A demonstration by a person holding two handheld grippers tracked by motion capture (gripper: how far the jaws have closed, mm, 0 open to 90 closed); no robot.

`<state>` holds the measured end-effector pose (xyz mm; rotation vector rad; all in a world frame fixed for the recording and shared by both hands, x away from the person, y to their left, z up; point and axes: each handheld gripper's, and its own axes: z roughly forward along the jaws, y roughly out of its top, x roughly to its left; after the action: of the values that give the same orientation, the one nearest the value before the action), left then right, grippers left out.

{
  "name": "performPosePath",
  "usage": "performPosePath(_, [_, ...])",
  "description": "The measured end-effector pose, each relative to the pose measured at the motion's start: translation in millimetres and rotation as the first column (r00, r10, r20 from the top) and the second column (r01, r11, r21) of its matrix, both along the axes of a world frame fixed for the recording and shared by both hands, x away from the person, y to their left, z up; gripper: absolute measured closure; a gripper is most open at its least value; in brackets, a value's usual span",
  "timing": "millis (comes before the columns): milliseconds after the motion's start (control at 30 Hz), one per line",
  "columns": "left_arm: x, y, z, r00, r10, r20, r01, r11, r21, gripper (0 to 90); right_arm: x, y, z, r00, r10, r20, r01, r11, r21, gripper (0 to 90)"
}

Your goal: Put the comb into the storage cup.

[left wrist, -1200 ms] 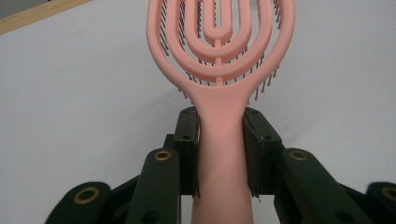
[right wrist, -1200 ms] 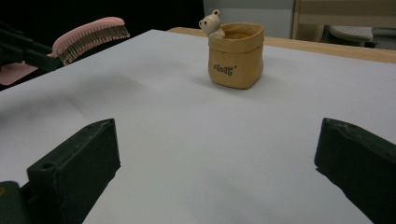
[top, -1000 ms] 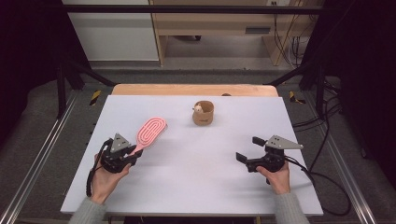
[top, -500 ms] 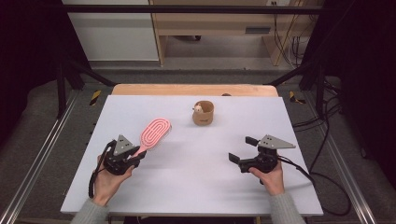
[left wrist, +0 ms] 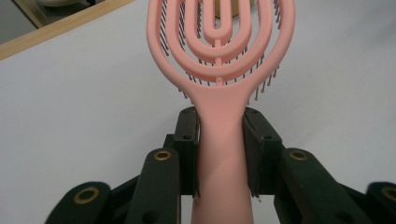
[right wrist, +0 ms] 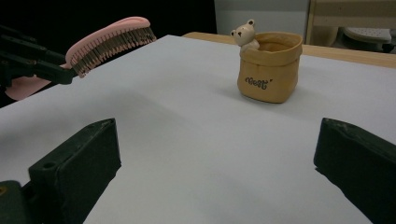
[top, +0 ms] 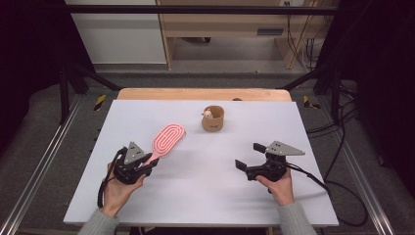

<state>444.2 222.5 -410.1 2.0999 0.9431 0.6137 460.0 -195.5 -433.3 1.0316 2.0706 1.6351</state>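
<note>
1. A dark workroom frames a white counter [top: 195, 196] with a wooden strip along its far edge; a person's forearms come in over its near edge, one hand to each side.
2. The left tongs [top: 147, 165] are clamped on the handle of a pink hairbrush [top: 169, 139], their pads pressing it from both sides. The brush head is raised off the counter, bristles down, and slants toward the middle of the far edge. I take it that holding the handle leaves the bristled head free to be carried or set down.
3. The right tongs [top: 248, 157] hover apart with nothing between them, aimed leftward across the counter, probably waiting in reserve.
4. A small tan pouch-shaped pot [top: 213, 119] with a bear figure at its rim stands upright near the far edge, well apart from both hands, and may be where the brush is headed.
</note>
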Motion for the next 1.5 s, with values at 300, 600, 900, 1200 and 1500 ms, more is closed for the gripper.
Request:
performPosePath(300, [2.1, -9.7, 6.4, 0.9997, -0.014, 0.019, 0.015, 0.9999, -0.005, 69.1, 0.8, 10.2, 8.0, 1.0000, 0.004, 0.007, -0.004, 1.000, 0.009, 0.8])
performPosePath(600, [4.2, -21.2, 10.3, 0.9992, -0.019, 0.034, 0.019, 0.9997, -0.014, 69.1, 1.6, 18.7, 17.2, 0.9998, 0.010, 0.014, -0.011, 1.000, 0.026, 0.8])
performPosePath(900, [5.6, -32.9, 8.4, 0.9990, -0.023, 0.039, 0.024, 0.9997, -0.007, 69.1, 3.2, 28.5, 23.8, 0.9996, 0.018, 0.020, -0.018, 0.999, 0.038, 0.7])
performPosePath(1200, [6.0, -43.2, 8.5, 0.9986, -0.032, 0.043, 0.033, 0.9994, -0.009, 69.1, 6.8, 39.0, 25.0, 0.9996, 0.025, 0.015, -0.025, 0.999, 0.038, 0.7])
performPosePath(1500, [6.7, -53.6, 9.6, 0.9977, -0.036, 0.057, 0.036, 0.9993, -0.013, 69.1, 9.9, 47.4, 26.9, 0.9996, 0.027, 0.006, -0.027, 0.998, 0.049, 0.8])
